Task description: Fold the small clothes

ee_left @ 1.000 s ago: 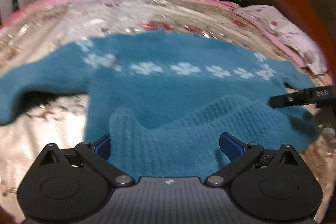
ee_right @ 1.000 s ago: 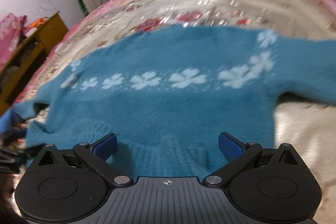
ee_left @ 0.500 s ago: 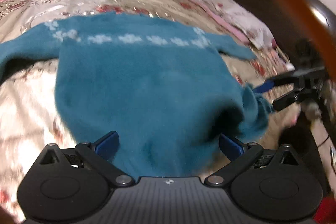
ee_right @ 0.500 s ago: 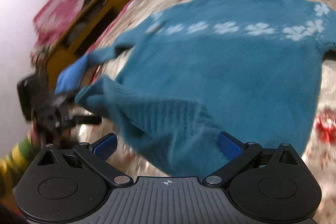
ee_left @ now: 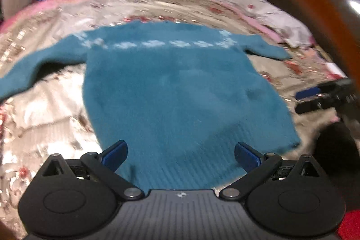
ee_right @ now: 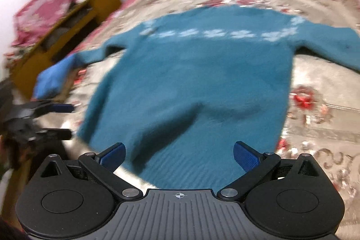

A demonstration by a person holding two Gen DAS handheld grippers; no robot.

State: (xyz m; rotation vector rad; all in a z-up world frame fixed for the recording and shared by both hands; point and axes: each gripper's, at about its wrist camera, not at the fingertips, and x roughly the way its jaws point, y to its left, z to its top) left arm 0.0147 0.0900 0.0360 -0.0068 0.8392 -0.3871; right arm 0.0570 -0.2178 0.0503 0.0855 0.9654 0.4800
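No readable text, labels, brands or numbers in either view; frames motion-blurred.

- Warm indoor light, fairly dim; both views are smeared by motion blur.
- Glare glints off the shiny bedspread (ee_left: 56, 91) beyond the fingers.
- Fisheye bending curves the edges; corners fall dark.

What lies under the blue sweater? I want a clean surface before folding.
The blue sweater lies spread on a shiny floral bedspread, which shows all around it. Whatever sits directly beneath the knit is covered.
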